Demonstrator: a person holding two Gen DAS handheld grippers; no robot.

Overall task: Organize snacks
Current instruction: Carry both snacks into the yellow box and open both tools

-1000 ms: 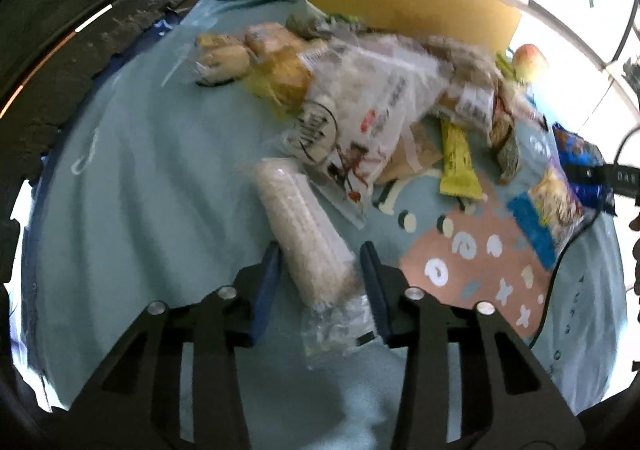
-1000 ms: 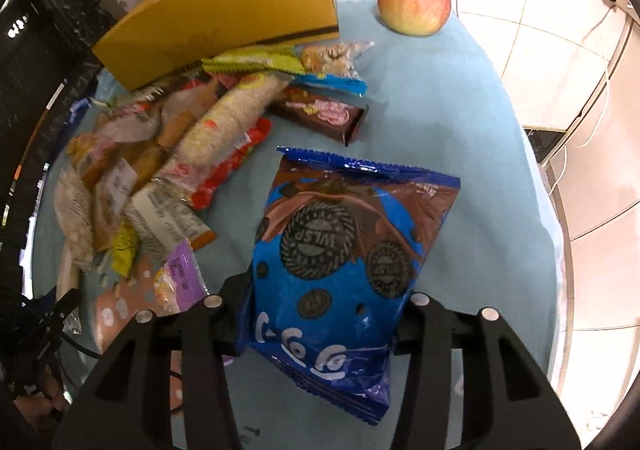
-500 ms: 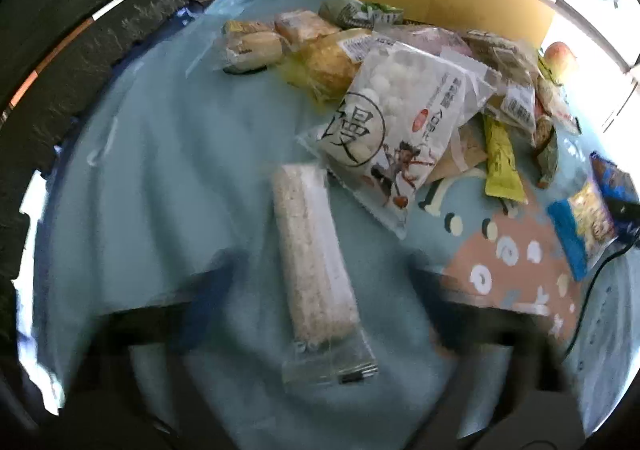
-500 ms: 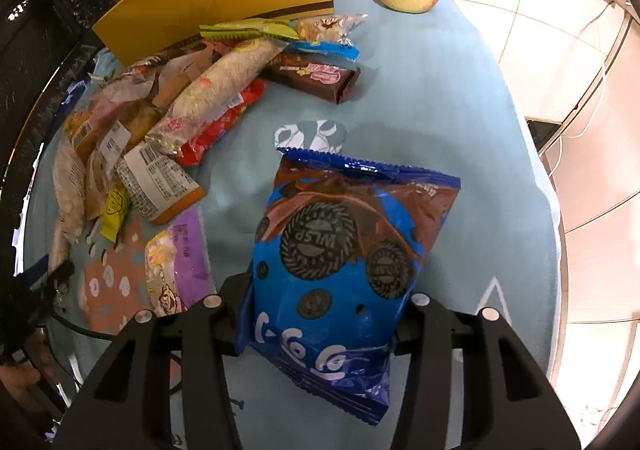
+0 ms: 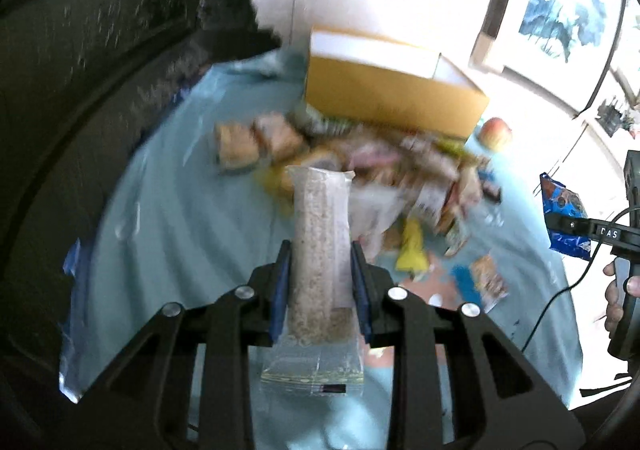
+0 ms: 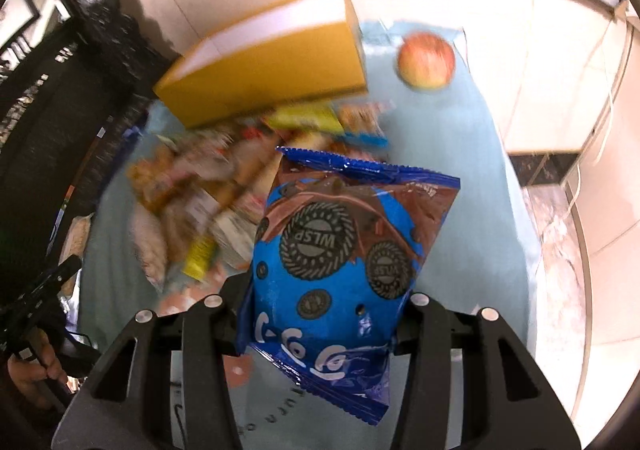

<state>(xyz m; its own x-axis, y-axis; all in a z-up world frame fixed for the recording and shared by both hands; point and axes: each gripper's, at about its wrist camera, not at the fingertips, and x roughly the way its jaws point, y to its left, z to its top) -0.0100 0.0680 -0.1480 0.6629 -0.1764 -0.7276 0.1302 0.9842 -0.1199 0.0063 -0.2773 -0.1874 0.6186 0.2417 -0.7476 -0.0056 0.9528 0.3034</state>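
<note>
My left gripper (image 5: 319, 282) is shut on a long clear-wrapped rice cracker stick (image 5: 318, 246) and holds it up off the light blue tablecloth (image 5: 168, 234). My right gripper (image 6: 325, 314) is shut on a blue cookie bag (image 6: 340, 250) with dark round cookies printed on it, also lifted; that bag also shows at the right of the left wrist view (image 5: 564, 214). A blurred pile of assorted snack packets (image 5: 384, 170) lies mid-table, seen too in the right wrist view (image 6: 208, 194). An open yellow cardboard box (image 5: 392, 90) stands behind the pile (image 6: 272, 62).
A red-yellow apple (image 6: 426, 60) lies right of the box, also in the left wrist view (image 5: 495, 132). A dark carved furniture piece (image 5: 100, 30) runs along the table's left. A cable (image 5: 560, 302) trails over the table's right edge. Tiled floor (image 6: 560, 90) lies beyond.
My left gripper closed on the rice cracker stick and lifted it off the cloth. Both grippers rose and tilted up, so the box and the wall came into view. The right kept its cookie bag.
</note>
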